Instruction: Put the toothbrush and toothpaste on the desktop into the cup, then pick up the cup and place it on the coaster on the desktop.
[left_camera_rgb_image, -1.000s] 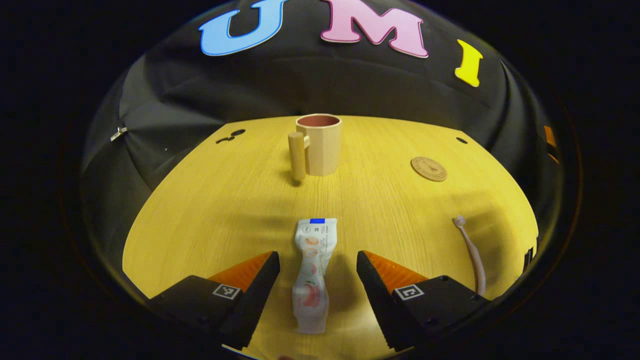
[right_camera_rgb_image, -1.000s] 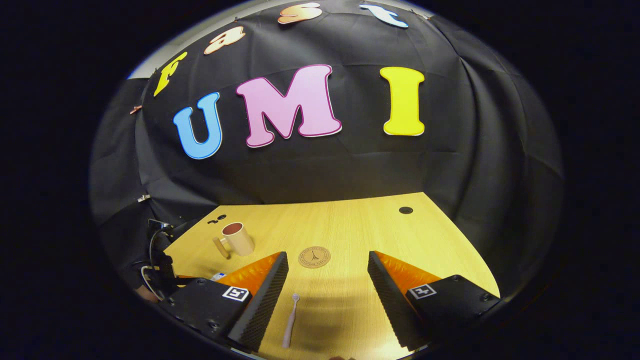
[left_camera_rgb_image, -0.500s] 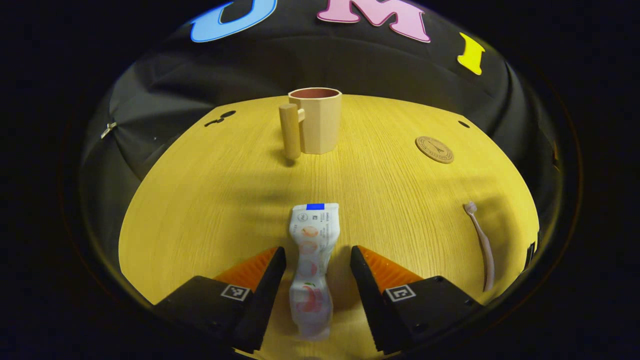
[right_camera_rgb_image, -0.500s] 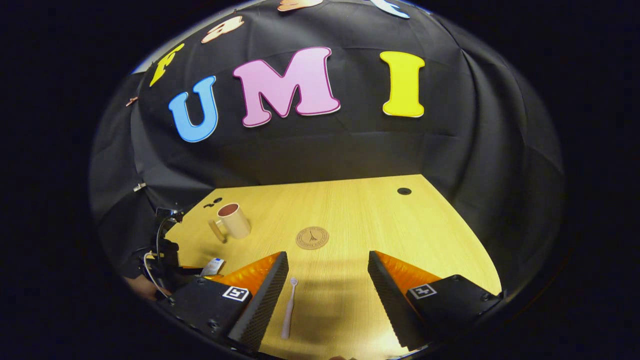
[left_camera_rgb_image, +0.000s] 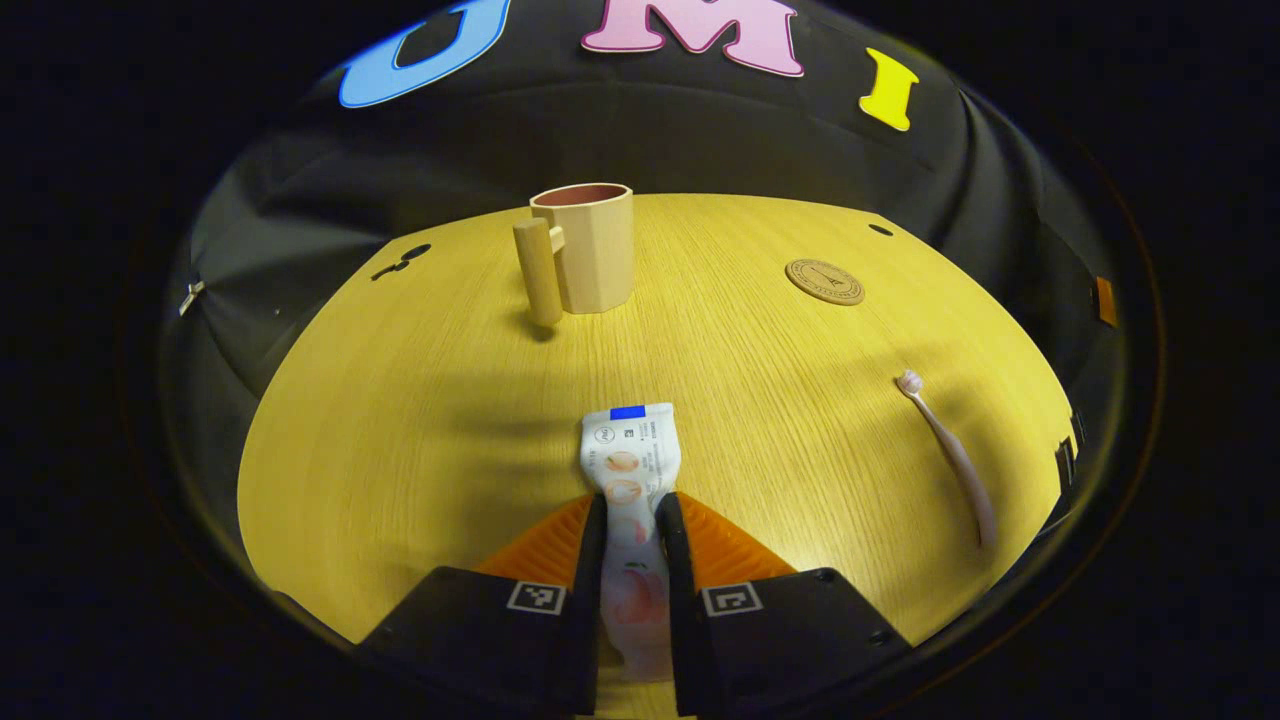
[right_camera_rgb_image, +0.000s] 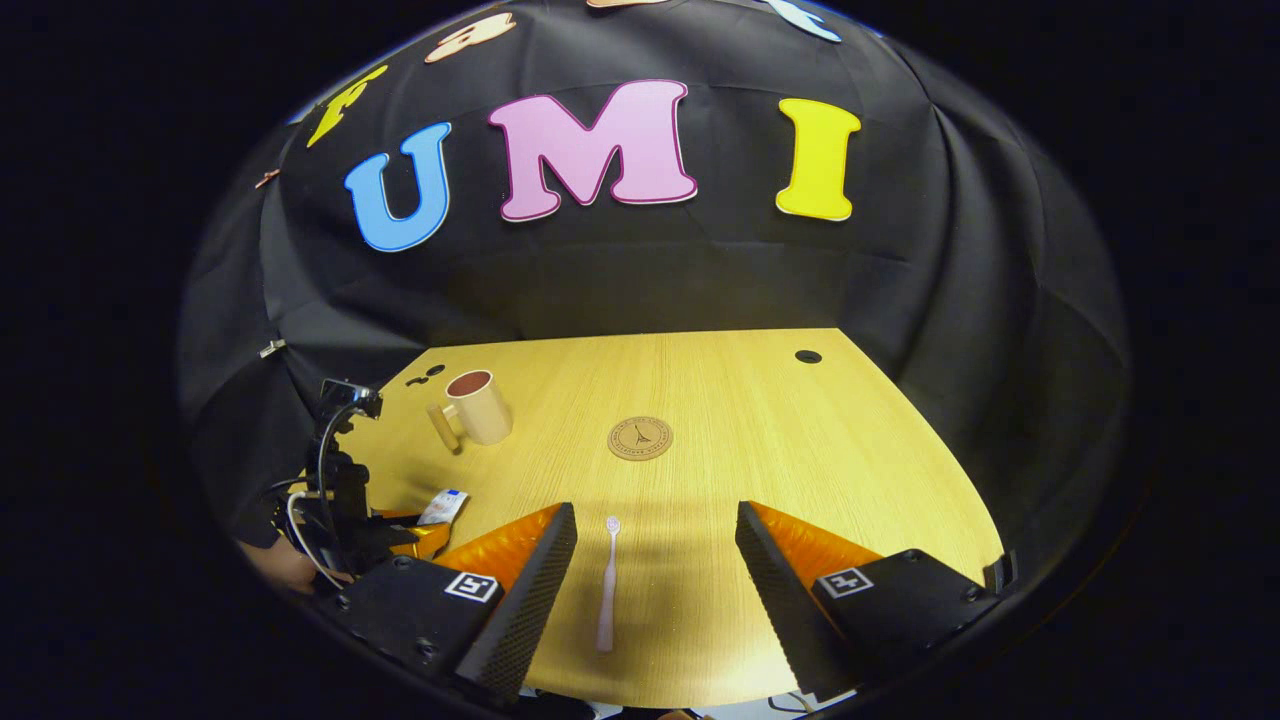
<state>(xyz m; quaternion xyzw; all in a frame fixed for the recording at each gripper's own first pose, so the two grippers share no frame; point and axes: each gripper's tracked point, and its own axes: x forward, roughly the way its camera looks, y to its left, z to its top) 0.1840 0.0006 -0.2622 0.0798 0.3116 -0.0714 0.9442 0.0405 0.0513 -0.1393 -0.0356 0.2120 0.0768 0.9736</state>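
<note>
In the left gripper view, the left gripper (left_camera_rgb_image: 632, 535) is pinching the toothpaste (left_camera_rgb_image: 630, 470) lying lengthwise along its fingers, pointing at the cup (left_camera_rgb_image: 585, 250) ahead. In the right gripper view, the right gripper (right_camera_rgb_image: 655, 560) is hanging wide open, gripping nothing, with the toothbrush (right_camera_rgb_image: 607, 585) lying lengthwise between its fingers on the desktop (right_camera_rgb_image: 800, 450).

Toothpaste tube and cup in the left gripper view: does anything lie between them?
No. In the left gripper view, only bare desktop lies between the toothpaste tube, pinched by the left claw, and the cup.

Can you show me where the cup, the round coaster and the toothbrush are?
cup (left_camera_rgb_image: 595, 255), left gripper view, on its side wall.
coaster (right_camera_rgb_image: 640, 438), right gripper view, on its middle.
toothbrush (right_camera_rgb_image: 607, 590), right gripper view, on its handle.
</note>
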